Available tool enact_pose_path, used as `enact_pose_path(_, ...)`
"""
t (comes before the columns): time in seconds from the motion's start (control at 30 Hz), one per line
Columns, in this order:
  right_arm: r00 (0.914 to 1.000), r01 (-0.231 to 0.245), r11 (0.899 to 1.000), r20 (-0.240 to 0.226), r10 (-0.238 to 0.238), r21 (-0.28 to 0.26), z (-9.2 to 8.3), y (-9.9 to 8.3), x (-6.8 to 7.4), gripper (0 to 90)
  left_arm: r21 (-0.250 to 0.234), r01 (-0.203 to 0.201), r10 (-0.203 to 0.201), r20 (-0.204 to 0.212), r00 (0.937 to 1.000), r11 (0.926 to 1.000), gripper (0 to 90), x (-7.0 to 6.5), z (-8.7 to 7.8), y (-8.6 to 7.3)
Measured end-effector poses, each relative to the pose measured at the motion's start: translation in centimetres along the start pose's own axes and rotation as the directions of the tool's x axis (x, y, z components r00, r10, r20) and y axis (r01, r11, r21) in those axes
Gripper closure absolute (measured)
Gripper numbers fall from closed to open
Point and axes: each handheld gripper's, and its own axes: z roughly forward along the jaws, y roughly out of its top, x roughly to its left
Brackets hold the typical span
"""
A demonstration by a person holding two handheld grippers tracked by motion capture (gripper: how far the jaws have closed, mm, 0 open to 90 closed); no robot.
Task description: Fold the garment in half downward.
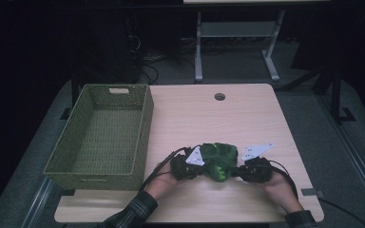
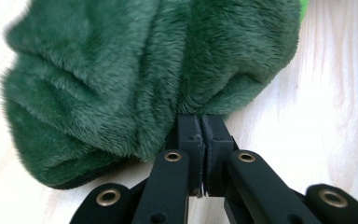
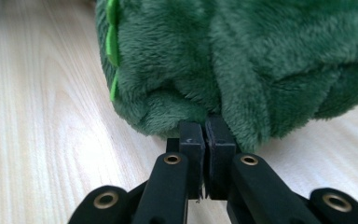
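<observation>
A dark green plush toy (image 1: 218,160) with bright green trim sits bunched on the wooden table (image 1: 247,118) near its front edge. My left gripper (image 1: 200,167) is at the toy's left side and my right gripper (image 1: 236,171) at its right side. In the left gripper view the jaws are pressed together on a fold of the green fur (image 2: 121,79), the gripper (image 2: 201,119) pinching its lower edge. The right gripper view has the same: the gripper (image 3: 204,125) is shut on the plush (image 3: 242,60), beside the bright green trim (image 3: 113,46).
A green woven basket (image 1: 103,137) stands on the table's left half, its inside bare. A round cable hole (image 1: 219,96) lies near the far edge. Beyond the table are dark floor, cables and a white desk frame (image 1: 237,42).
</observation>
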Motion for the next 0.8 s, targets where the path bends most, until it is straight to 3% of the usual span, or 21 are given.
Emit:
enact_pose_path(0.1,0.9999,-0.009,1.000,-0.013,0.009,0.011,0.5,-0.1,-0.2,87.4,0.028,-0.021,0.021,-0.005,0.9998,0.9994,88.2,0.2,0.1,-0.1)
enact_pose_path(0.2,0.9997,-0.016,0.999,-0.018,0.017,0.028,0.9,-0.3,-0.3,87.5,0.026,-0.025,0.025,-0.018,0.9995,0.9993,88.3,0.4,0.2,-0.2)
enact_pose_path(0.4,0.9994,-0.019,1.000,-0.027,0.019,0.015,1.2,-0.3,-0.3,86.3,0.023,-0.010,0.011,-0.038,0.9992,0.9997,87.4,0.7,0.4,0.0)
enact_pose_path(0.47,0.9997,-0.019,1.000,-0.017,0.019,0.011,1.0,-0.2,-0.1,76.6,0.012,-0.013,0.013,-0.039,0.9992,0.9999,85.5,0.7,0.3,0.1)
enact_pose_path(0.57,0.9999,-0.012,1.000,-0.003,0.012,-0.022,0.4,-0.1,0.3,65.0,-0.021,0.015,-0.016,-0.025,0.9996,0.9997,75.2,0.7,-0.2,0.2)
enact_pose_path(0.8,0.9992,-0.018,0.993,0.032,0.022,-0.114,-2.0,0.2,0.5,54.4,-0.067,0.034,-0.037,-0.037,0.9986,0.9972,61.1,0.3,-2.0,0.4)
